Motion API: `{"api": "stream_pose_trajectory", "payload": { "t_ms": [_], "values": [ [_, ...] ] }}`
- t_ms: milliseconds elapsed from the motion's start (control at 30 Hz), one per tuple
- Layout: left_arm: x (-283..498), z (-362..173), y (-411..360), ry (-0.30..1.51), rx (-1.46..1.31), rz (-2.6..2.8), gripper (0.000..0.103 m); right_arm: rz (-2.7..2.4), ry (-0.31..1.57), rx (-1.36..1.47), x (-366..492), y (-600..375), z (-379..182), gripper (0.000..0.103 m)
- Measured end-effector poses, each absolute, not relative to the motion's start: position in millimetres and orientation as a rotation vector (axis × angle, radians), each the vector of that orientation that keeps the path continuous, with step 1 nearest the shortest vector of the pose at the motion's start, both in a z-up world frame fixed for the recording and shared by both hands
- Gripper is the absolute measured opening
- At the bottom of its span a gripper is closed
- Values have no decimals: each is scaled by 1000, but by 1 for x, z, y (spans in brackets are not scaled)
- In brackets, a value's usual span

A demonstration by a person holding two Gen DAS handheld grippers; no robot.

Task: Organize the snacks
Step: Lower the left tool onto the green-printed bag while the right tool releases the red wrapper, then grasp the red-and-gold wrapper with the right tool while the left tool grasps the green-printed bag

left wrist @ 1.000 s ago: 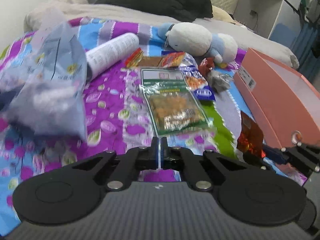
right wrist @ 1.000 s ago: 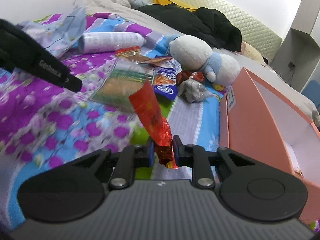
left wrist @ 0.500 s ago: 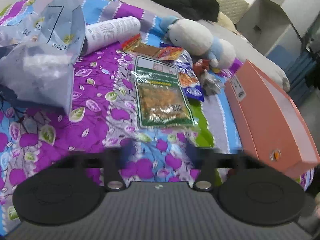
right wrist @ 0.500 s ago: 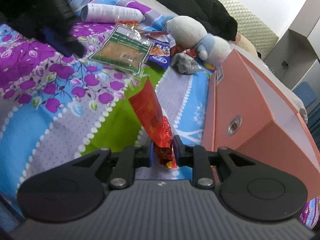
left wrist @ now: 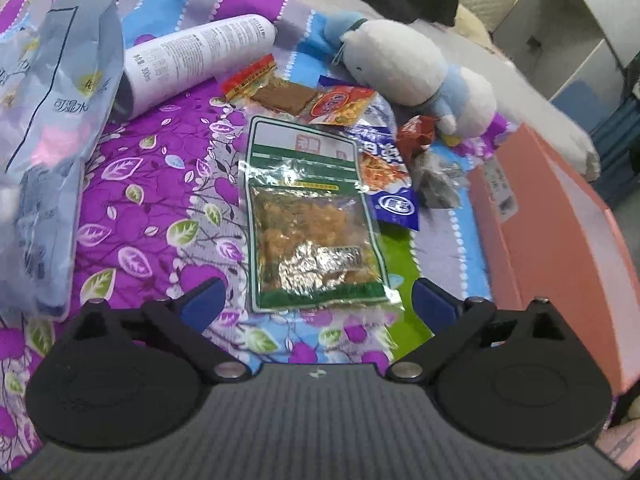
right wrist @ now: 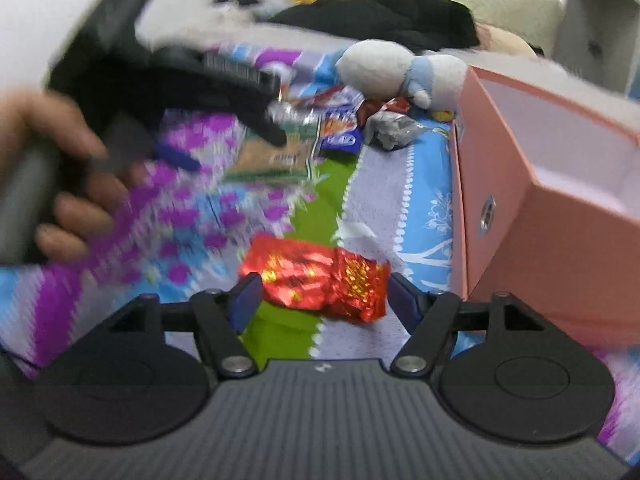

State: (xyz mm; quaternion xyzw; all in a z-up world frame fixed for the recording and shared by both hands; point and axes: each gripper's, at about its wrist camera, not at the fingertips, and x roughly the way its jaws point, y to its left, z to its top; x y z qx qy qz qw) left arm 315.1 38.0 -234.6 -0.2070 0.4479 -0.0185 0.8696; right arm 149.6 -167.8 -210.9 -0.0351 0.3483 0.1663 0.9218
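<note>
A clear snack bag with green edges point(left wrist: 312, 232) lies flat on the flowered bedspread point(left wrist: 152, 184). My left gripper point(left wrist: 318, 302) hangs just above the bag's near end, its jaws opening wide and touching nothing. A red foil snack point(right wrist: 320, 280) lies on the bedspread between the pads of my right gripper point(right wrist: 325, 298), whose jaws are opening and no longer press on it. The open pink box point(right wrist: 520, 200) stands just to the right of the foil snack. More small snack packets point(left wrist: 360, 120) are heaped beyond the green-edged bag.
A white and blue plush toy point(left wrist: 400, 64) sits behind the snacks, with a white bottle point(left wrist: 192, 60) and a pale blue plastic bag point(left wrist: 52, 120) to the left. Dark clothes lie at the head of the bed. A blurred hand point(right wrist: 68, 200) holds the left gripper.
My left gripper went from shut to wide open and moved in over the green-edged bag. My right gripper opened, and the red foil snack went from upright between its pads to lying on the bedspread.
</note>
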Motion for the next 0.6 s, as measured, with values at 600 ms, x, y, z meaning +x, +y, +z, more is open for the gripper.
{"api": "stream_pose_trajectory", "payload": {
  "t_ms": [600],
  "values": [
    [358, -258, -4, 1008, -173, 47, 101, 242, 797, -5, 182, -161, -243, 66]
  ]
}}
